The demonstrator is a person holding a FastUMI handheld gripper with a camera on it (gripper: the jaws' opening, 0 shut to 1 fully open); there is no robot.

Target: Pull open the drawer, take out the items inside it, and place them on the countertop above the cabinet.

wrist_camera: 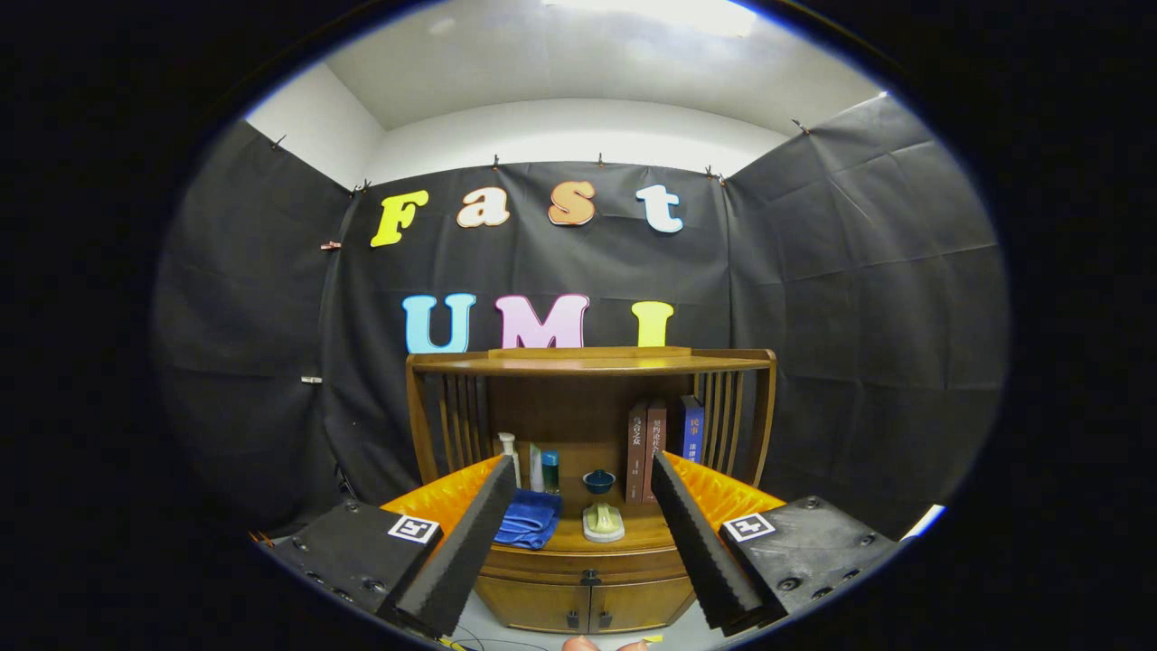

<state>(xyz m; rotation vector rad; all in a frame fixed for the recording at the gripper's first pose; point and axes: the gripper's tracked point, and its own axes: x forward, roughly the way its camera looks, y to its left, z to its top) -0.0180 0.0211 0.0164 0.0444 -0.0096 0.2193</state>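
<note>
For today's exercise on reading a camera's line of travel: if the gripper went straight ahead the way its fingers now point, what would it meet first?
Probably the wooden cabinet. The open gripper frames its countertop, where a blue cloth and a small green item lie; depth is unclear.

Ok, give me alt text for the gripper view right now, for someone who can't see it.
The open tongs hold nothing and point at a wooden cabinet some way ahead, its front shut. On its countertop lie a folded blue cloth and a small pale item, with bottles and books behind.
</note>
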